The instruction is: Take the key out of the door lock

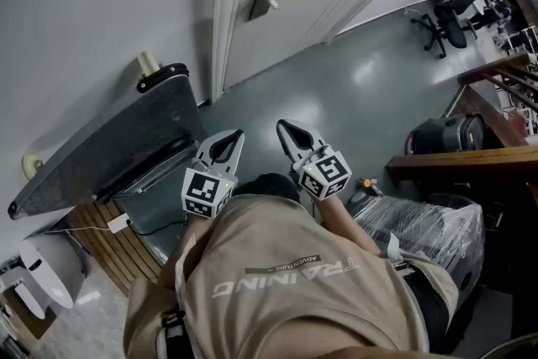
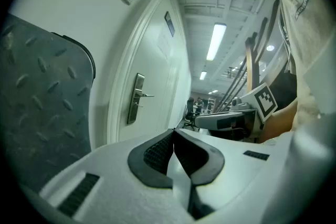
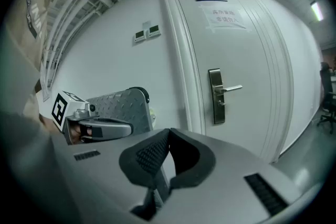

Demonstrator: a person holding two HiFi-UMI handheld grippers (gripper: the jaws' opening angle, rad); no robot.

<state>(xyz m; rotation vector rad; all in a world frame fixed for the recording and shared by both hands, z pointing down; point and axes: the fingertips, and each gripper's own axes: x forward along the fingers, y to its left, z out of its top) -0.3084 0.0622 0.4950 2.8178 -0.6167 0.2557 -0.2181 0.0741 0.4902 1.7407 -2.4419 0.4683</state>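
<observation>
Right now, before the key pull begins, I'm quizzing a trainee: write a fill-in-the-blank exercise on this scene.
1. The left gripper and the right gripper both have their jaws ____.
2. The door is ____.
3. The diamond-plate panel leans on the wall at the door's ____ side.
4. The lever handle is touched by ____ gripper.
Missing words: shut; closed; left; neither.

Brushed-metal lock plate (image 3: 215,108) on a smooth, matt-painted door (image 3: 252,50).
</observation>
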